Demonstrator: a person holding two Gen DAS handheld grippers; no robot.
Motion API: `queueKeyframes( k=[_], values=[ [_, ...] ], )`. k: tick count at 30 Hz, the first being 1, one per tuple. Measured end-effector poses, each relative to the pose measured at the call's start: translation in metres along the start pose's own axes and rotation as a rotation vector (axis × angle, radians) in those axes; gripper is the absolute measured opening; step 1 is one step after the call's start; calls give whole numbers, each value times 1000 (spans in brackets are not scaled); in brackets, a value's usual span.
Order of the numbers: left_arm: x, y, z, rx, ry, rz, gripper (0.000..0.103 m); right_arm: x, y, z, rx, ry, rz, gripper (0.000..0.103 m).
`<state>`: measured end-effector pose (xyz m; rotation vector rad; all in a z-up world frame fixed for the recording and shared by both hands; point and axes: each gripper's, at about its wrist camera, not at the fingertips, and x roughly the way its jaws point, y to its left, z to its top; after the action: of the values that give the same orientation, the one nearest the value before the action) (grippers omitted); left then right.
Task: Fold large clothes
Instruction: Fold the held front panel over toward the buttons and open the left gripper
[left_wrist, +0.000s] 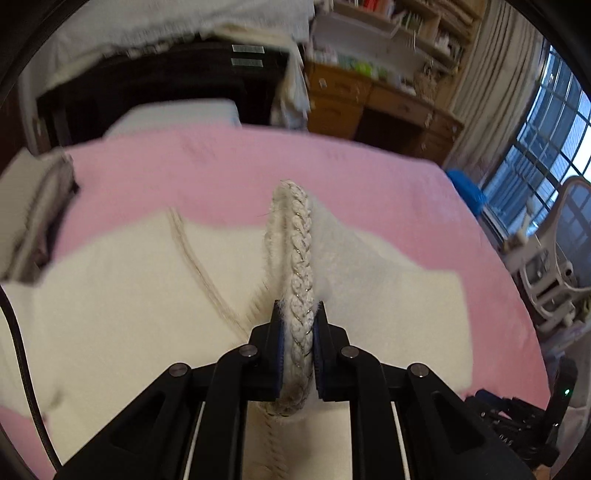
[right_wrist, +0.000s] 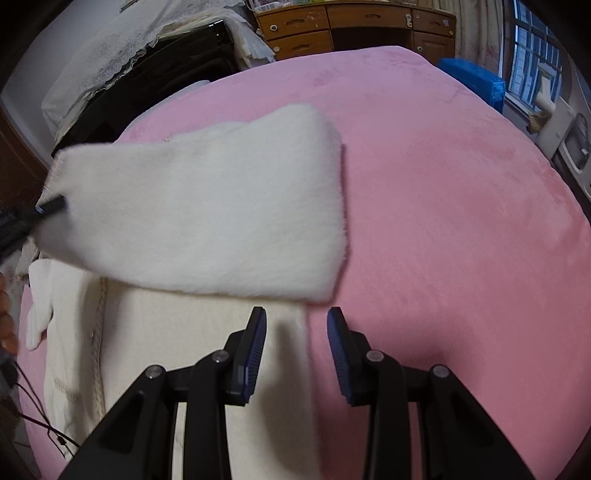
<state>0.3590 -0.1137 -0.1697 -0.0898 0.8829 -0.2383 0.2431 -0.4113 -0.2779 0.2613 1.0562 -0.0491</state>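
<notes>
A white fluffy garment (right_wrist: 207, 206) lies on the pink bed cover (right_wrist: 443, 206). My left gripper (left_wrist: 298, 306) is shut on the garment's braided trim edge (left_wrist: 299, 258) and holds it raised above the cloth (left_wrist: 129, 302). In the right wrist view, the lifted panel hangs folded over the flat lower layer (right_wrist: 155, 350), and the left gripper's tip (right_wrist: 51, 206) shows at its far left corner. My right gripper (right_wrist: 297, 314) is open and empty, just above the garment's right edge, touching nothing.
A wooden desk with drawers (right_wrist: 354, 29) and a dark cabinet under a lace cloth (right_wrist: 155, 62) stand beyond the bed. A blue bag (right_wrist: 472, 81) and a window (left_wrist: 546, 147) are at the right. A black cable (left_wrist: 22, 362) hangs at left.
</notes>
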Motion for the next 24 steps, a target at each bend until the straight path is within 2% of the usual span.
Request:
queueKeyframes(
  k=[3,5,9,11,15,17,19,20,24],
  values=[
    [-12,16,15,13,-51,79,10,15,17,13,-39,-10,-28,34],
    [-12,30,13,5,-43,118,10,25,31,18,-69,1,-47,34],
    [2,66,-17,-37,18,181,10,34,54,15,-167,14,-101,34],
    [23,80,-37,-53,79,230,10,36,61,13,-202,21,-134,34],
    [55,91,-62,-52,131,310,12,36,61,17,-209,44,-137,34],
    [69,95,-70,-45,170,349,17,31,57,18,-196,48,-117,34],
    [74,97,-70,-51,190,377,30,23,56,21,-187,36,-107,34],
    [74,101,-69,-71,199,390,33,16,56,21,-184,24,-99,34],
    [47,125,-57,-206,141,351,49,-7,62,24,-174,-38,-65,34]
  ],
)
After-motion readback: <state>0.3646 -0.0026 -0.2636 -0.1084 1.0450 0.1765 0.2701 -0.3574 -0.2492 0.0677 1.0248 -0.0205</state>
